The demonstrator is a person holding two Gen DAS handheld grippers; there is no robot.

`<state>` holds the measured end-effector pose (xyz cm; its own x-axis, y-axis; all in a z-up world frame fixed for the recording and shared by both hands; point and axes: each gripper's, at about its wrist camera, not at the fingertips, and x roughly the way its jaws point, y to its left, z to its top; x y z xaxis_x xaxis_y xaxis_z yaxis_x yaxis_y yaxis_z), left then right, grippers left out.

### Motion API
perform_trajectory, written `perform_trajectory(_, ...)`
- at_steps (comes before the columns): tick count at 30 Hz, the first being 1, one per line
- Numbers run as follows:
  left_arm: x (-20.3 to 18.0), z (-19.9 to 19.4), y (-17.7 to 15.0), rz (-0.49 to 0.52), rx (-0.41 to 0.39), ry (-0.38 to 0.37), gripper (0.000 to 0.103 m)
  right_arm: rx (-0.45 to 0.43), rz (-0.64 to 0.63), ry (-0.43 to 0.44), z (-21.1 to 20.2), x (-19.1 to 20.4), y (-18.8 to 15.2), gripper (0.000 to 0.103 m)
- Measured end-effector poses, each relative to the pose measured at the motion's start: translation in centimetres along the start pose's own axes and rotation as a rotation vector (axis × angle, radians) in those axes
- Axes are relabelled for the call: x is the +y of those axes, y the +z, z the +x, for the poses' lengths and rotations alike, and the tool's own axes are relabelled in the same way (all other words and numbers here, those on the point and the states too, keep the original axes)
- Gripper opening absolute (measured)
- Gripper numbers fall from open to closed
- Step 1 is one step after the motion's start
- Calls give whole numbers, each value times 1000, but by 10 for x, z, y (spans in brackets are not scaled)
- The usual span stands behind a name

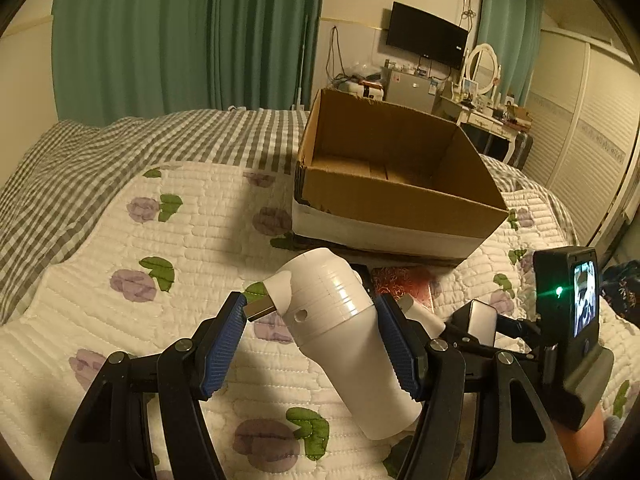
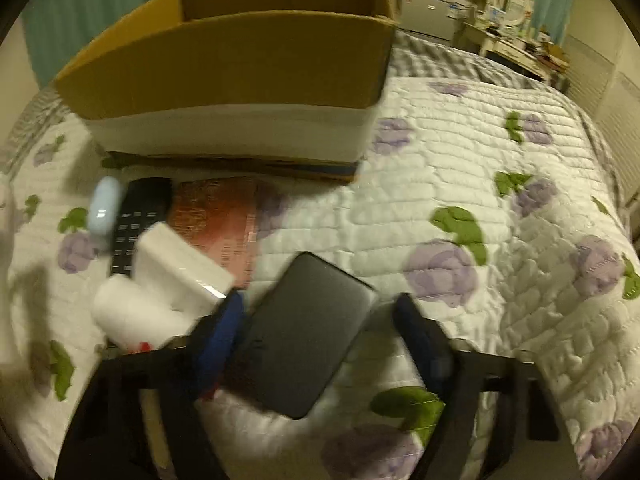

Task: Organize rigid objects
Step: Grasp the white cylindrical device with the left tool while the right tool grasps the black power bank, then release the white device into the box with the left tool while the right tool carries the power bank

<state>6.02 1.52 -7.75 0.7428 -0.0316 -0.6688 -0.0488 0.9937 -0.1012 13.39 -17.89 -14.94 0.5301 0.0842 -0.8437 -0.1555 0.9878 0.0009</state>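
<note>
My left gripper [image 1: 312, 308] is shut on a white cylindrical device [image 1: 344, 328] with a metal USB plug; it hangs tilted above the quilt. The plug tip touches the left blue pad and the body presses the right pad. Beyond it stands an open cardboard box [image 1: 392, 168], whose floor looks bare. In the blurred right wrist view, my right gripper [image 2: 320, 300] straddles a flat grey case [image 2: 308, 336] lying on the quilt. The left pad [image 2: 222, 336] is at the case's edge, while a gap shows at the right finger [image 2: 424, 340]. The same box [image 2: 224, 60] stands behind.
Left of the grey case lie a white angular block [image 2: 184, 264], a white cylinder [image 2: 132, 312], a black remote [image 2: 140, 220], a pale blue oval thing [image 2: 104, 208] and a red patterned flat pack [image 2: 216, 220]. The flowered quilt [image 2: 480, 200] spreads to the right.
</note>
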Motion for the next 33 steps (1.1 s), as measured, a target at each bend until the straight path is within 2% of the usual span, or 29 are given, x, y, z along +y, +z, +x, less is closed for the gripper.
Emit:
perform_trajectory(2, 0, -6, 1, 0, -11, -1, 67, -12, -31, -11, -3, 4, -2, 60)
perform_trajectory(5, -1, -15, 3, 7, -31, 3, 67, -40, -14, 29, -17, 0, -6, 48)
perform_trajectory(11, -9, -35, 2, 27, -57, 0, 67, -99, -20, 97, -48, -4, -8, 42)
perform_trajectory(18, -14, -53, 12, 40, -85, 4, 67, -215, -48, 132, -94, 1, 0, 41)
perform_trajectory(22, -22, -65, 38, 73, -133, 0, 67, -286, -66, 157, -128, 2, 20, 41)
perform_trajectory(26, -28, -63, 76, 95, -167, -2, 67, -366, -100, 169, -157, 0, 59, 41)
perform_trajectory(30, -33, -40, 110, 124, -176, 3, 67, -417, -122, 176, -167, -1, 96, 41)
perform_trajectory(33, -35, -9, 126, 133, -146, -23, 67, -421, -132, 174, -157, -2, 117, 41)
